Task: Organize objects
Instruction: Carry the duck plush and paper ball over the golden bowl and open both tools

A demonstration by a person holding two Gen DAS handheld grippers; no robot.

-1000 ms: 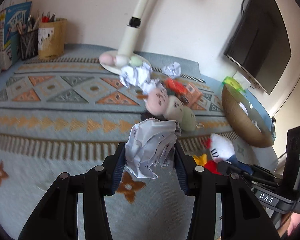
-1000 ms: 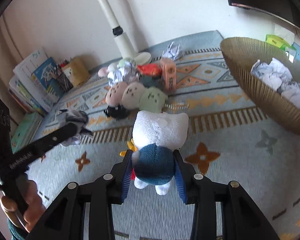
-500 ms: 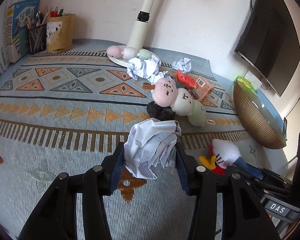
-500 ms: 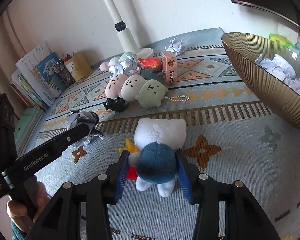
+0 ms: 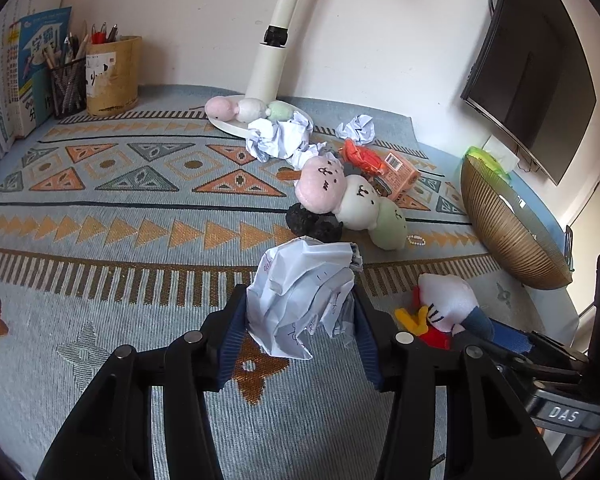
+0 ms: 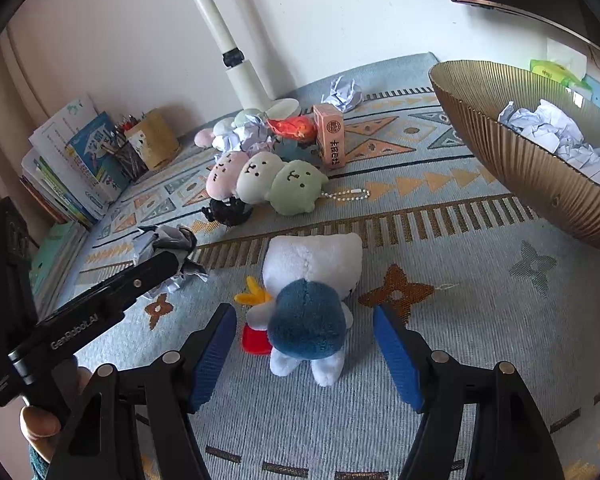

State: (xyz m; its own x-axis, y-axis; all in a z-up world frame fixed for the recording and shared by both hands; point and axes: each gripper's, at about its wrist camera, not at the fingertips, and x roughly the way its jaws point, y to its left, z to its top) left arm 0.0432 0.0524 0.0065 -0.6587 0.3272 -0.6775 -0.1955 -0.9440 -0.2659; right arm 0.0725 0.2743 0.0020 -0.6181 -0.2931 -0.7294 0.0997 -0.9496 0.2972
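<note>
My left gripper [image 5: 300,336] is shut on a crumpled paper ball [image 5: 304,296] and holds it above the patterned mat [image 5: 100,240]. The ball also shows in the right wrist view [image 6: 164,248]. My right gripper [image 6: 304,348] is open, its blue pads either side of a white plush cat in a blue outfit [image 6: 308,292] that lies on the mat. The same plush shows in the left wrist view [image 5: 448,304]. A gold ribbed bowl [image 6: 520,160] at the right holds several paper balls [image 6: 556,136].
A pink, white and green plush string [image 6: 264,184] lies mid-mat beside a black object [image 6: 228,210]. Behind are an orange box [image 6: 332,136], more paper balls [image 5: 280,138], a lamp base [image 5: 268,76], pen cups [image 5: 112,76] and books [image 6: 68,160]. A monitor [image 5: 532,80] hangs at right.
My right gripper has opened and let go of the plush cat, which now rests on the mat. My left gripper still holds the paper ball and has shifted slightly.
</note>
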